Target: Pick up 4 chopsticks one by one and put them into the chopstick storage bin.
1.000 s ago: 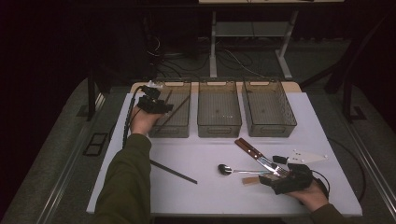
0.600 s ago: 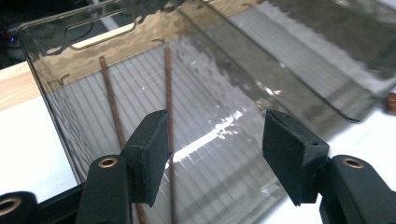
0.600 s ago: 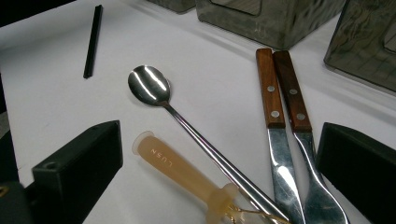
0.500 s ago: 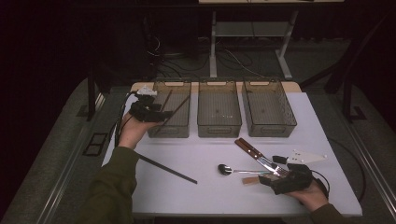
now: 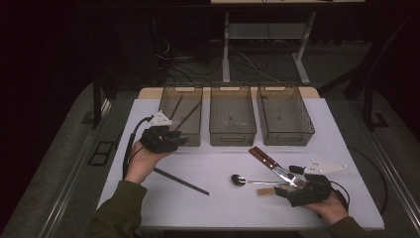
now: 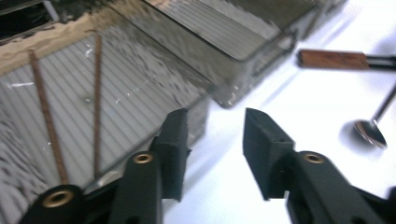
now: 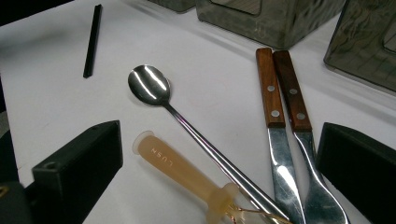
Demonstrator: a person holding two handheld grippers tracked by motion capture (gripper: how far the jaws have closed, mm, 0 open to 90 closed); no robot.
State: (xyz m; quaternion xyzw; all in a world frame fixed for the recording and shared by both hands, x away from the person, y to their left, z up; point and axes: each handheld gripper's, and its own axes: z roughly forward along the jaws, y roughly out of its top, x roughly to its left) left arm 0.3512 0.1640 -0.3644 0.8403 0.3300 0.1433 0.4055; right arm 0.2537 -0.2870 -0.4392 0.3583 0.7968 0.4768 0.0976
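Note:
My left gripper hovers at the near end of the left bin; its jaws are open, have just been closing, and hold nothing. Two brown chopsticks lie in that bin. A black chopstick lies on the white table just behind my left hand. My right gripper rests near the front right with its jaws wide open. Between them lie a steel spoon, a tan plastic-handled utensil, and a knife and fork with wooden handles.
Three clear bins stand in a row at the back: the left one, a middle bin and a right bin. The white table ends close in front of both hands. Cables trail from each gripper.
My left hand has drawn back from over the left bin to its near end, and its jaws stand narrower. The right hand and the utensils have not moved.

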